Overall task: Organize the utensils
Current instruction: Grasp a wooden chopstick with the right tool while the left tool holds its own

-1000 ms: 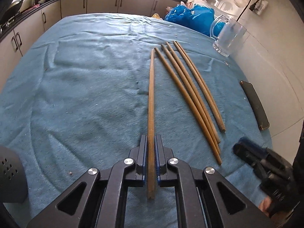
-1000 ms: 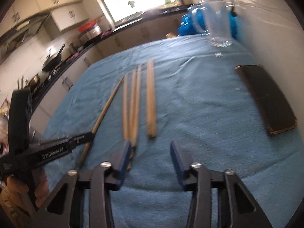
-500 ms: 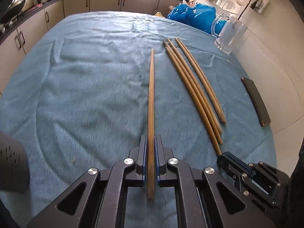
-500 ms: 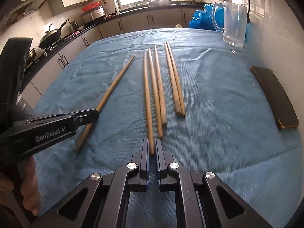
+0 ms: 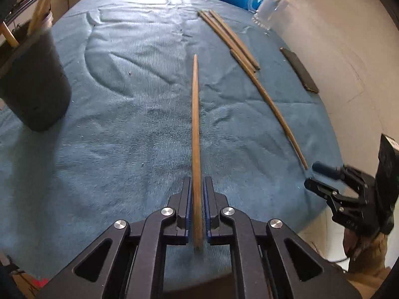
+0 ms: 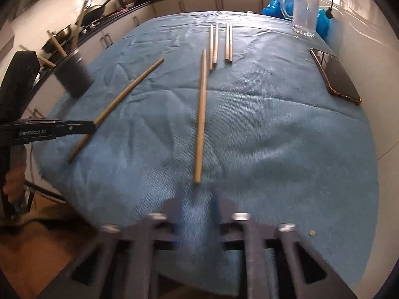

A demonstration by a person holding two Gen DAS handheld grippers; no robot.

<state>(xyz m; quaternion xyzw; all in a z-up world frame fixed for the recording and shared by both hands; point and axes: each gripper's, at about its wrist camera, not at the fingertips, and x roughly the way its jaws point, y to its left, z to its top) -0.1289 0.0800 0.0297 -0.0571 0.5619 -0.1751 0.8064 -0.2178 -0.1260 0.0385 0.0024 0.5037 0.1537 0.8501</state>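
Chopsticks are thin, light sticks of wood, stiff and smooth, so they can roll or slip and spin if pinched in the wrong spot. A good place to hold one is near its thick end, with the pads flat on both sides. The left gripper (image 5: 197, 199) does just that: its jaws are nearly together and have just opened a tiny bit, yet the pads still seem to press on the held chopstick (image 5: 195, 129). The thick end sits between the jaws and the thin tip points away over the blue cloth (image 5: 124, 104). The grip looks a little loose, so the stick might slide. Off to the left stands a dark holder cup (image 5: 35, 79) with other sticks poking out, and that looks like where this one should go. The right gripper (image 6: 197, 206) is blurry, and its jaws have just been opening. They are spread with nothing between them. A loose chopstick (image 6: 201, 114) lies flat on the cloth just in front of those jaws, its near end close to the gap but not inside it. Four more chopsticks (image 6: 220, 42) lie side by side farther back, well apart from both grippers. A phone (image 6: 335, 76) rests near the wall, and a glass mug (image 6: 305, 12) stands at the far corner.
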